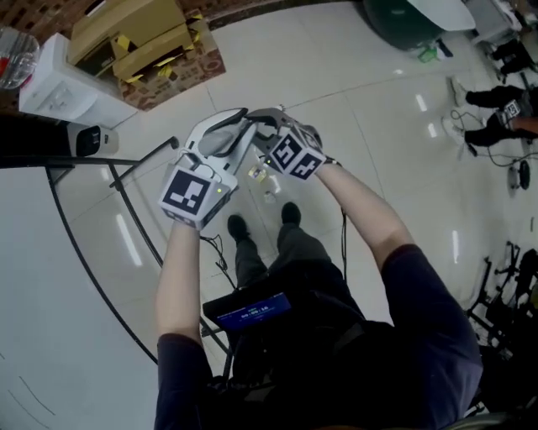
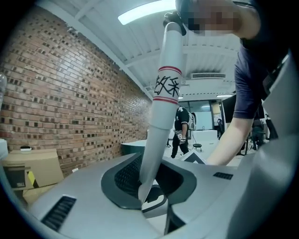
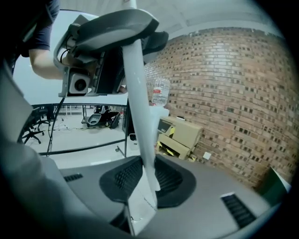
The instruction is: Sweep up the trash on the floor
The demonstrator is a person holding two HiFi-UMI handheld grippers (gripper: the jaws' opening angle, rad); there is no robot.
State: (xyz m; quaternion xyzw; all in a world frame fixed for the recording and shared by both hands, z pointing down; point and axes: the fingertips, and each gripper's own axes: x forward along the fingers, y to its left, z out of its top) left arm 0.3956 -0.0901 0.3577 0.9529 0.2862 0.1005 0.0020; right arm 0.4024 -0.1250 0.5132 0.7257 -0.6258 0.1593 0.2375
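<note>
The left gripper [image 2: 150, 189] and right gripper [image 3: 140, 186] each had fingers clenched on a pale grey pole with red bands [image 2: 166, 93], above small trash scraps [image 1: 259, 174] on the white floor [image 1: 387, 117].

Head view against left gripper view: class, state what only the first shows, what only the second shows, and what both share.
Only the head view: trash scraps on the floor and the person's shoes. Only the left gripper view: the left gripper closed on a pale handle with a red-striped label, and a ceiling light. Both: the cardboard box and the person's right forearm.
</note>
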